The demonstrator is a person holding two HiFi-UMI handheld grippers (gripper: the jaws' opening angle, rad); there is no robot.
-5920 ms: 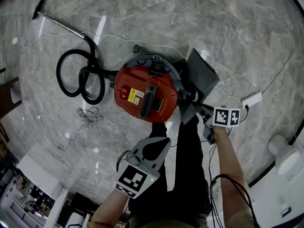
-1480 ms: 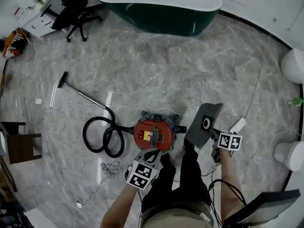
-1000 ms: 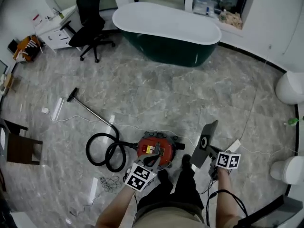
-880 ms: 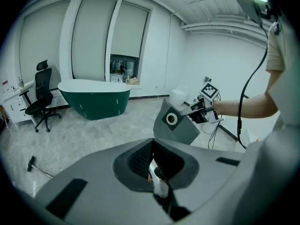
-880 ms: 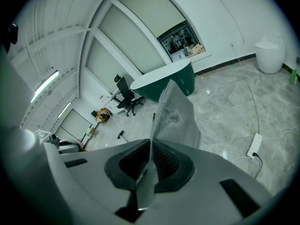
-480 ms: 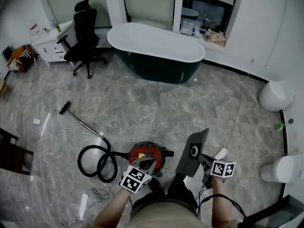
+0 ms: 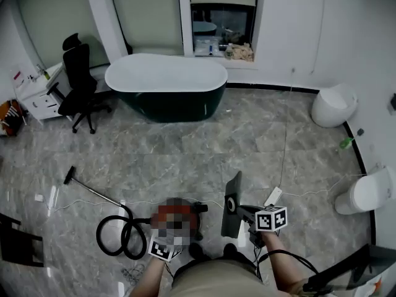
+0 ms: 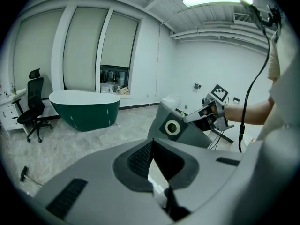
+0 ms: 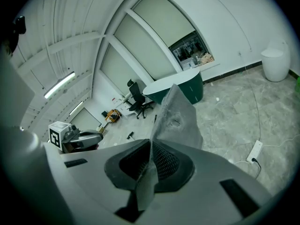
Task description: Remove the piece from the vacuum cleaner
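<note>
- Grey piece [image 9: 177,114]: it's pinched at its lower edge between the jaws of the right gripper [image 9: 150,146], which are pressed tight on it. The rest of it sticks up past the jaw tips.
- In the head view the piece is seen held up off the floor, just to the right of the vacuum cleaner [image 7: 193,218] and clear of it. A pale round collar ring is seen on its dark face.
- The left gripper [image 8: 151,143] is held low next to the vacuum. Its jaws are closed tip to tip and nothing is caught between them.
- From the left gripper view the piece is seen tilted over, with the right gripper clamped on its upper right edge.
- The vacuum's black hose [image 7: 116,240] is coiled on the grey marble floor [image 7: 204,147] to its left, and the wand [image 7: 93,190] is laid out further left.
- Further back, a dark green bathtub [image 7: 164,94] and a black office chair [image 7: 77,82] can be seen. A white power strip [image 7: 273,195] is lying on the floor near the right gripper.
</note>
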